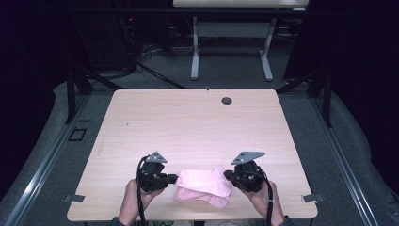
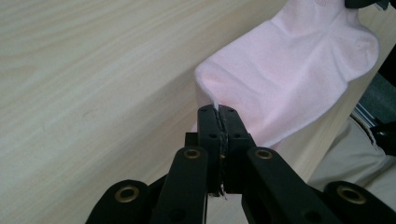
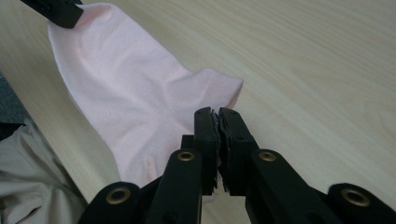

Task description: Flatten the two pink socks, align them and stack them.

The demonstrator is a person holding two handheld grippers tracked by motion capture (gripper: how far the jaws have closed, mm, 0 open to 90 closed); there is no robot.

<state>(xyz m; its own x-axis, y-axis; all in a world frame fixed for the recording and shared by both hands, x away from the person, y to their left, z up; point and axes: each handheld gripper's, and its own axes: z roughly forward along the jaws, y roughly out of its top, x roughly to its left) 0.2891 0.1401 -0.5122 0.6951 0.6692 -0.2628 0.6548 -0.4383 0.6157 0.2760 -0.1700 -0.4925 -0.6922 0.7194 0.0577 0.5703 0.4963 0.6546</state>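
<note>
A pink sock (image 1: 203, 185) lies near the table's (image 1: 197, 122) front edge, with lots of bare wood behind it. The left claw (image 2: 218, 110) pinches one end of the sock. The right claw (image 3: 218, 112) pinches the other end.

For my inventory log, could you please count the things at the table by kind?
Pink sock: 1
Gripper: 2, left gripper and right gripper, each shut on an end of the sock
Wooden table: 1
Total: 4
</note>
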